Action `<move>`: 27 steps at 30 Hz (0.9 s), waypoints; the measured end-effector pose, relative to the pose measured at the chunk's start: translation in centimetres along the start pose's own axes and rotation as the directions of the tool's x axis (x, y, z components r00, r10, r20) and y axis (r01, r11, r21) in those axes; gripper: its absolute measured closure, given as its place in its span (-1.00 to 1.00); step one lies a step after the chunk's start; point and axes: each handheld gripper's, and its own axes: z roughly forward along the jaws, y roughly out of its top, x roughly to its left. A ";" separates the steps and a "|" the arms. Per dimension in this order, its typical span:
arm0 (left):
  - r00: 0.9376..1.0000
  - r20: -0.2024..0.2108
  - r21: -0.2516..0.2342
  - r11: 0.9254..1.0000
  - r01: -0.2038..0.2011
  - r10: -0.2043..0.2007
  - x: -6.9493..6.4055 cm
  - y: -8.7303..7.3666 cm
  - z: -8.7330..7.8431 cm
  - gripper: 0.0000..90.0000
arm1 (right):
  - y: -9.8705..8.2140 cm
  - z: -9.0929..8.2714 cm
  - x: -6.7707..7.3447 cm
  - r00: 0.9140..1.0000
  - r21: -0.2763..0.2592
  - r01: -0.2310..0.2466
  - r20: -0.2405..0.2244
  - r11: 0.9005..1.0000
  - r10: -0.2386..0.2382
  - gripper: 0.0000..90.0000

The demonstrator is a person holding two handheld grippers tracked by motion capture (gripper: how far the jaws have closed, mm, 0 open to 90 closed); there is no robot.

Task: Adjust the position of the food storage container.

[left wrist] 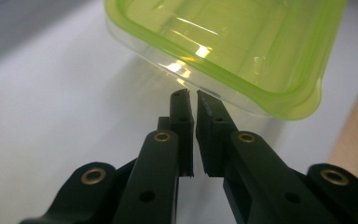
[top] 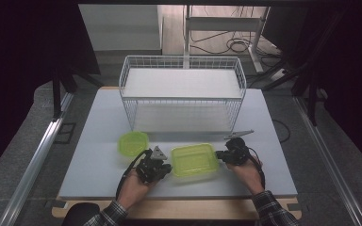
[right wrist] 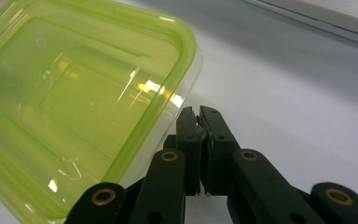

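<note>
Item: rectangular container (top: 194, 160), clear body under a translucent green lid; lower centre of the high view, flat on the desk (top: 94, 174), between the two hand-held grippers.

Left hand-held gripper (top: 166, 168): at the container's left edge in the high view; in the left gripper view its jaws stand almost together, a thin slit between them, nothing pinched, the tips just below the green rim (left wrist: 242, 79) at the frame's centre; contact with the clear wall cannot be told.

Right hand-held gripper (top: 220, 155): at the container's right edge in the high view; in the right gripper view the jaws are pressed together and empty, lying just beside the lid's rounded corner (right wrist: 186, 51).

Step in hand, as judged: bracing or nudging the container from both sides with closed tips; done well, both tips meet the wall below the lid's lip at like height, pushing level and evenly so the box slides and does not tip or spin; for a lift, the jaws would first need to spread and take the rim.

Surroundings: small round green lid or bowl (top: 133, 142), left of centre, apart from the container; a grey clip-like tool (top: 239, 135) on the desk to the upper right of it; white wire basket (top: 182, 94), upper centre, empty.
</note>
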 end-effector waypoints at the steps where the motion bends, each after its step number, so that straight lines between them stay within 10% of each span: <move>1: 1.000 0.000 0.000 1.000 0.000 0.000 0.0 0.0 0.0 0.89 | 0.0 0.0 0.0 1.000 0.000 0.000 0.000 1.000 0.000 0.91; 10: 1.000 -0.023 -0.028 1.000 0.011 -0.012 0.4 -1.8 -2.0 0.79 | 0.6 0.0 1.1 0.998 -0.021 0.056 0.013 0.998 -0.056 0.89; 16: 0.999 -0.037 -0.077 0.996 0.034 -0.037 0.9 -3.2 -3.2 0.32 | -0.5 -2.2 1.4 0.998 -0.080 0.066 0.029 0.995 -0.064 0.73; 27: 0.997 -0.072 -0.093 0.995 0.023 -0.030 0.5 -5.1 -3.7 -0.65 | -2.3 -4.1 2.0 0.996 -0.129 0.075 0.047 0.989 -0.069 -0.23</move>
